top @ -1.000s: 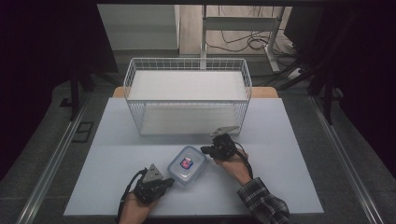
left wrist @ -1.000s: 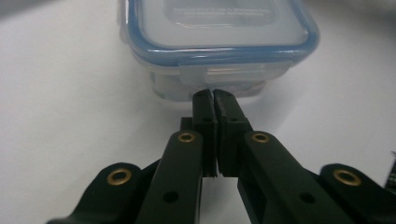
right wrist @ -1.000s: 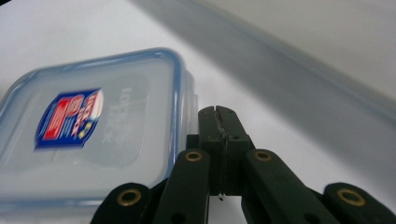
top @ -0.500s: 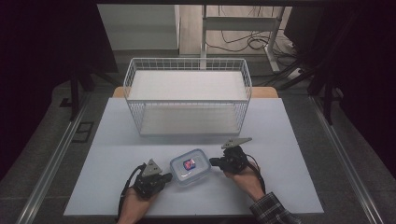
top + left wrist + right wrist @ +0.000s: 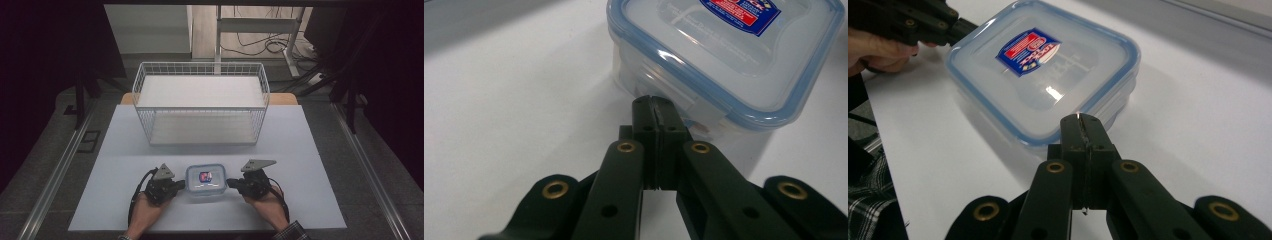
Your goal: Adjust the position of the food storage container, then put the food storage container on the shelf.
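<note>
A clear plastic food box with blue-rimmed lid sits on the white surface, in front of a white wire basket. Left gripper and right gripper, fingers closed empty, press opposite sides; push evenly inward so it doesn't skid

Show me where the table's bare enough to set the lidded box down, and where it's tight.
Bare: the white table left and right of the wire basket, and the strip between the basket and the plastic box. Crowded: the near edge, where the left gripper and right gripper, both shut, flank the box.
</note>
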### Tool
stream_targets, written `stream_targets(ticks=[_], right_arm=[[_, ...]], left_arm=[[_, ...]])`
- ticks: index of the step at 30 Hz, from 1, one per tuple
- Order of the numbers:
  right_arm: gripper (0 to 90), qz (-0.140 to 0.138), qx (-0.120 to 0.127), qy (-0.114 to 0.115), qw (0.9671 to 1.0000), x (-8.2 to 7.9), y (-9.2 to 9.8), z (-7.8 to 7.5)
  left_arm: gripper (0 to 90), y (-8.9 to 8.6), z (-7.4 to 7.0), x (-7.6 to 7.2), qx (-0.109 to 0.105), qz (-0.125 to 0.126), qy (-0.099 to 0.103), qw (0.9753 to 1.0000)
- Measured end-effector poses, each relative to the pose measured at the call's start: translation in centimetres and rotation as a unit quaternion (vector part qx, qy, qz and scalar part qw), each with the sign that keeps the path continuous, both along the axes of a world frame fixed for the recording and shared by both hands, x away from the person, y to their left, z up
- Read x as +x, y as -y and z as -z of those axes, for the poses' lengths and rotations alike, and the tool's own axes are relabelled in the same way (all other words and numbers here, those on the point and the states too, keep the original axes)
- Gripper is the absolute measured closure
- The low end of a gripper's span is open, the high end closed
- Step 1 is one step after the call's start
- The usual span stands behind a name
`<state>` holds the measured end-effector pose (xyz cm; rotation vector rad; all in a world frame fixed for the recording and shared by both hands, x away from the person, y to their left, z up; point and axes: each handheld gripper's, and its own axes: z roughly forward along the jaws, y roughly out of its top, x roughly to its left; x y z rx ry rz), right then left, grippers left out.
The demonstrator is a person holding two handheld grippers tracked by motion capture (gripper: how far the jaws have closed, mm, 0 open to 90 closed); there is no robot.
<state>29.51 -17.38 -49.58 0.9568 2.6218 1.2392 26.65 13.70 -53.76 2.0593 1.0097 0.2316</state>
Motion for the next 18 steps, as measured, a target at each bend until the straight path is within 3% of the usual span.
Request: stream_targets(ticks=[4,6,8,9,10,11,12,15,16,18], right_arm=[[89.2,0.014,0.001,0.003,0.9999,-0.4,0.4,0.0],[87.1,0.025,0.007,0.020,0.9995,-0.7,1.2,-0.6],[78.1,0.035,0.010,0.022,0.9991,-0.8,1.9,-0.7],[78.1,0.035,0.010,0.022,0.9991,-0.8,1.9,-0.7],[66.2,0.039,0.007,0.020,0.9990,-0.7,2.3,-0.5],[66.2,0.039,0.007,0.020,0.9990,-0.7,2.3,-0.5],[60.1,0.044,0.005,0.021,0.9988,-0.7,2.5,-0.4],[40.9,0.054,0.021,0.020,0.9981,-0.2,2.6,-0.4],[40.9,0.054,0.021,0.020,0.9981,-0.2,2.6,-0.4],[33.7,0.056,0.023,0.016,0.9980,0.0,2.3,-0.4]], left_arm=[[88.9,-0.3,-0.4,0.0,0.002,0.000,0.010,0.9999],[80.8,-1.0,-0.8,-0.2,-0.003,-0.011,0.017,0.9998],[69.3,-1.3,-0.8,-0.2,-0.003,-0.015,0.016,0.9998],[69.3,-1.4,-0.8,-0.2,-0.004,-0.019,0.014,0.9997],[53.4,-1.7,-0.7,-0.1,-0.007,-0.022,0.007,0.9997],[45.9,-1.7,-0.7,-0.1,-0.007,-0.022,0.007,0.9997],[45.9,-1.8,-0.7,-0.1,-0.004,-0.021,0.008,0.9997],[20.9,-2.1,-0.9,0.0,-0.007,-0.026,0.008,0.9996],[20.9,-2.1,-1.0,0.0,-0.009,-0.028,0.009,0.9995],[12.7,-2.3,-1.4,0.1,-0.026,-0.033,0.001,0.9991]])
